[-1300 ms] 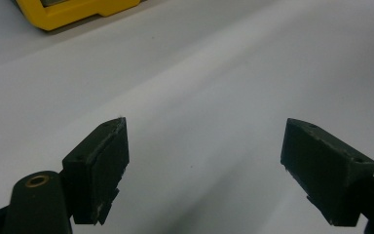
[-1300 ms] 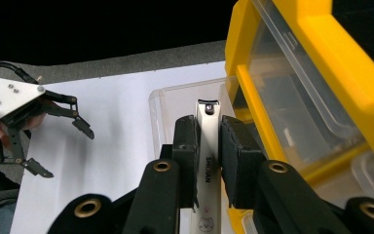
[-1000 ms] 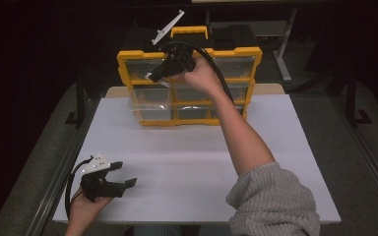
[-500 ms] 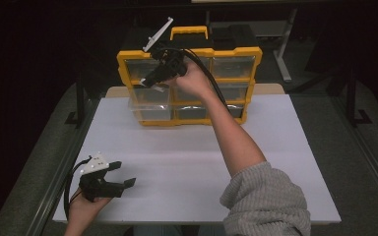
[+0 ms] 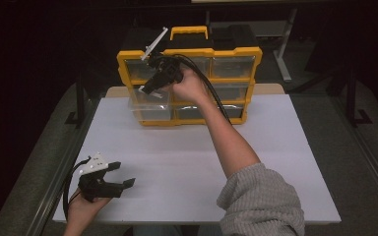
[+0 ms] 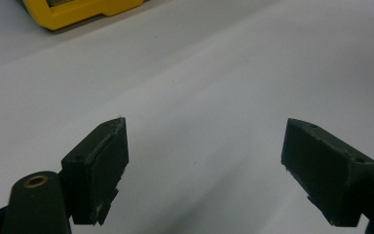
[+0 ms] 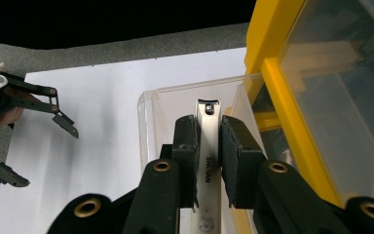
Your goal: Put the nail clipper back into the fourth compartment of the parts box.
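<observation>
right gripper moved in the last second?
Yes. The right gripper has swung left and down across the yellow organizer, toward the pulled-out clear drawer.

Your white nail clipper [image 7: 209, 151] with "SHINIAN" lettering sits lengthwise at lower centre of the right gripper view, pinched above the pulled-out clear drawer [image 7: 175, 105] of the yellow organizer [image 5: 192, 54], upper centre in the high view.

The white nail clipper [image 7: 208, 146] runs off the bottom edge of the right gripper view, its sides covered by the jaws. The yellow drawer organiser [image 6: 78, 12] is cut by the left gripper view's top edge, its drawers' contents too dim to tell.
</observation>
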### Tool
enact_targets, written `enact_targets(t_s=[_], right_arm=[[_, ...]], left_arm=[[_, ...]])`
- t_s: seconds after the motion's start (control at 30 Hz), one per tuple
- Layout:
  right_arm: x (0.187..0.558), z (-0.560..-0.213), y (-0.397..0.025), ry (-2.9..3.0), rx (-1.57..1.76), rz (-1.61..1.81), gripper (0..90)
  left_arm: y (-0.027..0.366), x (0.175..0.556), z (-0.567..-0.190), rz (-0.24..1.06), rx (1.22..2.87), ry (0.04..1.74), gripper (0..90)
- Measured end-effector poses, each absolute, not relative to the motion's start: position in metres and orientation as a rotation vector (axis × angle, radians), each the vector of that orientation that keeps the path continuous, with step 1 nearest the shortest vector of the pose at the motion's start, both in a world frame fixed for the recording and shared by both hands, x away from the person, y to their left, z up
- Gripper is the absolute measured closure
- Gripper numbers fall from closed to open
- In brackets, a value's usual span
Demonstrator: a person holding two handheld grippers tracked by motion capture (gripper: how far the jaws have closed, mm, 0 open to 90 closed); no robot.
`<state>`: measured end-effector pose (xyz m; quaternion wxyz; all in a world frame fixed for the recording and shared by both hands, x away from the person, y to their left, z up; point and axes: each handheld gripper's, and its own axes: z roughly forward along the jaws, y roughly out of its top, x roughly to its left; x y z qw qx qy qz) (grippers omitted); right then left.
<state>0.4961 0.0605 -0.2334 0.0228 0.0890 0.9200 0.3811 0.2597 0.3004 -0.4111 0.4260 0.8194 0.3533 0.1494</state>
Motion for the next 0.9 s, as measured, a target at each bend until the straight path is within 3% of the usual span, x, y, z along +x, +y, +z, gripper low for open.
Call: enact_targets(t_s=[0.6,0.9], right_arm=[[0.497,-0.256,0.063,2.877,0.306,1.151,73.6],[0.490,-0.246,0.059,2.835,0.296,1.202,69.8]], left_arm=[[0.300,0.259,-0.411,0.367,2.049,0.887,17.6],[0.300,0.259,-0.410,0.368,2.052,0.883,17.6]])
